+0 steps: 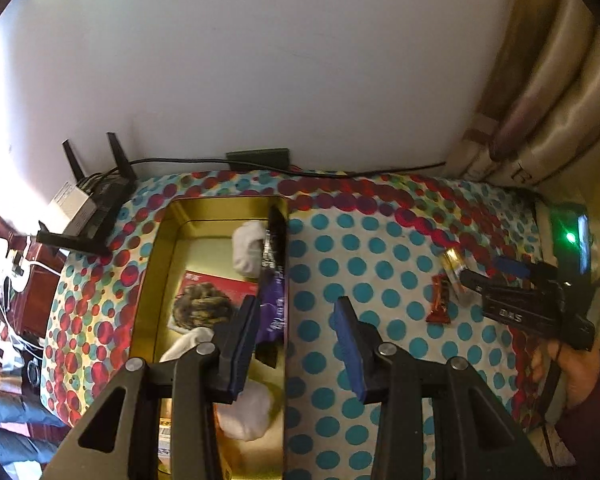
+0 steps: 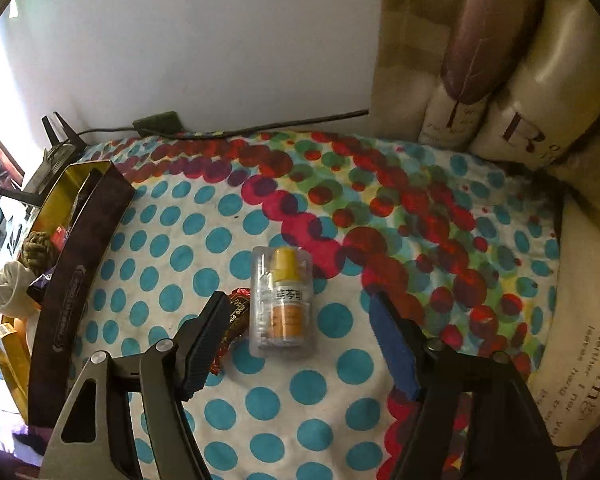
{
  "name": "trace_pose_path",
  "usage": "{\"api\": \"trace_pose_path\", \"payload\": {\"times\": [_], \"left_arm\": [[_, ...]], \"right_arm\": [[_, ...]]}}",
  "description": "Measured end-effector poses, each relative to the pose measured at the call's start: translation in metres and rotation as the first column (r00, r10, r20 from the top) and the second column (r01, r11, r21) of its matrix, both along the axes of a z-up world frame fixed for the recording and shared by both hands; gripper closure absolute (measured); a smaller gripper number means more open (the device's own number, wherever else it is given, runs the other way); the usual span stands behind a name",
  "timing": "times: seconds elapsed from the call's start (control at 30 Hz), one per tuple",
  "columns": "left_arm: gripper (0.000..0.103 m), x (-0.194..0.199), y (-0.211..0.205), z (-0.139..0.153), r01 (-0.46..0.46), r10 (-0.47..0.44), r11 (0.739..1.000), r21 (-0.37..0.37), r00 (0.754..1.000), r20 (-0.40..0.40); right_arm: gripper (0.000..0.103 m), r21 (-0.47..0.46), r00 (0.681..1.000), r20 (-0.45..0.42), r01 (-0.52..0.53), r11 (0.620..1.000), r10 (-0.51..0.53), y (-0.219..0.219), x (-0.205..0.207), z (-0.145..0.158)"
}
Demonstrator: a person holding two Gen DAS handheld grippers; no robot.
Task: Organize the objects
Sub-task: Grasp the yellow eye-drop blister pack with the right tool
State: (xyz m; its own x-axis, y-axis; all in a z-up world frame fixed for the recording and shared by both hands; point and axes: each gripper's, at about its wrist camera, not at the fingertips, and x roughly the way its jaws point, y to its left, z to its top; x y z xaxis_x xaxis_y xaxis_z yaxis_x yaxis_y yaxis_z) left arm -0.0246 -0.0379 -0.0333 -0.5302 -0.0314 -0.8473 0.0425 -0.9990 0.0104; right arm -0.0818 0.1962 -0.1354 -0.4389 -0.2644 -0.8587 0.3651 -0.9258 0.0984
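Fingers on the right gripper (image 2: 298, 344) are spread wide, holding nothing, with the clear bottle pack (image 2: 281, 302) lying dead ahead between them on the dotted cloth (image 2: 260, 400). Pack's long axis runs straight along the approach line, yellow cap at the far end. Red snack bar (image 2: 230, 330) touches the pack's left side, right by the left finger. Left gripper (image 1: 296, 340) is also wide and empty, over the gold tin's (image 1: 150, 280) right wall, well away from the pack. Right hand looks like the one to pick.
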Motion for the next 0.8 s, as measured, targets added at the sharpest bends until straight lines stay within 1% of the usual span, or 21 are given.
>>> {"api": "trace_pose_path", "payload": {"times": [0.1,0.23,0.27,0.37,0.47,0.53,0.57,0.63,0.7,0.8], "left_arm": [[0.064,0.001,0.01,-0.001,0.014,-0.014,1.0,-0.024,1.0,0.003],[0.064,0.003,0.013,-0.004,0.014,-0.014,0.999,-0.038,1.0,0.014],[0.064,0.004,0.013,-0.004,0.011,-0.011,0.999,-0.041,1.0,0.016],[0.064,0.005,0.011,-0.005,-0.003,0.004,0.999,-0.046,1.0,0.02],[0.064,0.005,0.008,-0.006,-0.019,0.02,0.999,-0.044,0.999,0.026],[0.064,0.005,0.005,-0.007,-0.028,0.029,0.999,-0.04,0.999,0.03],[0.064,0.005,0.005,-0.007,-0.031,0.032,0.999,-0.039,0.999,0.031],[0.064,0.004,0.005,-0.008,-0.032,0.033,0.999,-0.038,0.999,0.033],[0.064,0.003,0.005,-0.009,-0.029,0.03,0.999,-0.036,0.999,0.034],[0.064,0.002,0.007,-0.011,-0.021,0.023,0.999,-0.041,0.999,0.037]], "right_arm": [[0.035,0.005,1.0,0.009,-0.019,1.0,0.019,-0.01,-0.002,-0.005],[0.04,0.008,0.999,0.026,-0.037,0.999,0.037,-0.023,-0.009,-0.014],[0.043,0.011,0.999,0.03,-0.036,0.999,0.036,-0.025,-0.011,-0.016],[0.045,0.026,0.998,0.047,-0.03,0.999,0.029,-0.029,-0.016,-0.023],[0.05,0.037,0.998,0.063,-0.022,0.999,0.019,-0.029,-0.02,-0.03],[0.05,0.037,0.998,0.062,-0.015,0.999,0.013,-0.029,-0.021,-0.032],[0.052,0.035,0.998,0.065,-0.014,0.999,0.012,-0.029,-0.022,-0.033],[0.059,0.028,0.997,0.071,-0.015,0.999,0.013,-0.03,-0.023,-0.034],[0.064,0.02,0.997,0.076,-0.021,1.0,0.019,-0.03,-0.022,-0.035],[0.064,0.01,0.997,0.076,-0.018,1.0,0.017,-0.029,-0.022,-0.034]]}}
